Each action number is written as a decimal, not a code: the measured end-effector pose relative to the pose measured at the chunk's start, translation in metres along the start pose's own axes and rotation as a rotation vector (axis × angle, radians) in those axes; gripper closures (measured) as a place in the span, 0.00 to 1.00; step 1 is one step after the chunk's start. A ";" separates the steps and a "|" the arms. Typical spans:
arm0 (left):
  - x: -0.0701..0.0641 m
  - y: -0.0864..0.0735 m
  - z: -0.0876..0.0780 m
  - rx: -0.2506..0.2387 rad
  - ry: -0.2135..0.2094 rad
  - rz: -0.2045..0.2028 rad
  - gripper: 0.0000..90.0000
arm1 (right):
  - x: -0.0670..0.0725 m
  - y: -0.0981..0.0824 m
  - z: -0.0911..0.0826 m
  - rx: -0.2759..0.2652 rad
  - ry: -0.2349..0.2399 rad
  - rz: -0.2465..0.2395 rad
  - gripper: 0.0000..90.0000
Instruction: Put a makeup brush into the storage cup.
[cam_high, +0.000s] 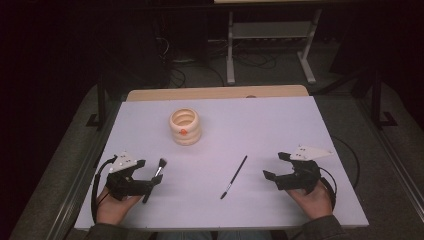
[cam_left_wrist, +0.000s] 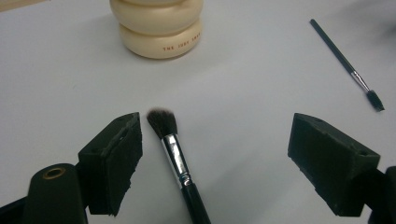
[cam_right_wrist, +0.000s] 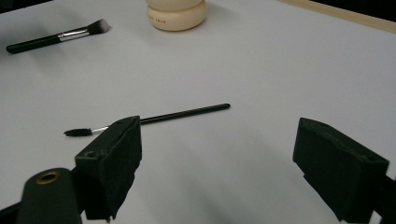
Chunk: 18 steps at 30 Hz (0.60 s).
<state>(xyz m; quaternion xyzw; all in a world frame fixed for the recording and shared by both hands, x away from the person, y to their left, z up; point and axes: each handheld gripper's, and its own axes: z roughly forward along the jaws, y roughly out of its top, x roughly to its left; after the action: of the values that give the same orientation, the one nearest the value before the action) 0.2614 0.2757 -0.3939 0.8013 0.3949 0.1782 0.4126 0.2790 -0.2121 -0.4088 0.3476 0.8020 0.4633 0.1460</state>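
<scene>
Black-handled powder brush with a silver ferrule and dark fluffy bristles lies flat on the white counter, between the wide-open jaws of the left gripper, nearer the left jaw, untouched. Up close, that view shows small red lettering on the cream ribbed holder. Right gripper gapes wide too, empty, near the thin black spoolie wand.

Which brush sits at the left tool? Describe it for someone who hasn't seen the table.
On the white table, nearer than the cream ribbed holder, it lies between the open left tool jaws. The powder brush: fluffy dark head, silver ferrule, thicker than the thin spoolie brush.
</scene>
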 end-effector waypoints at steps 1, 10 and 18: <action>0.000 0.000 0.000 0.005 0.001 0.004 0.19 | 0.000 0.000 0.000 0.001 0.001 0.001 0.16; 0.002 0.001 0.000 0.021 -0.001 0.020 0.20 | -0.001 -0.002 0.001 0.003 -0.002 0.008 0.16; 0.001 0.001 -0.003 0.019 0.008 0.018 0.22 | -0.001 -0.002 0.001 0.002 -0.002 0.003 0.16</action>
<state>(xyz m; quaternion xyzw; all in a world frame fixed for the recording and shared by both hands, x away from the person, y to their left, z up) 0.2601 0.2776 -0.3913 0.8078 0.3911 0.1814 0.4020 0.2795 -0.2134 -0.4109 0.3493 0.8018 0.4624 0.1458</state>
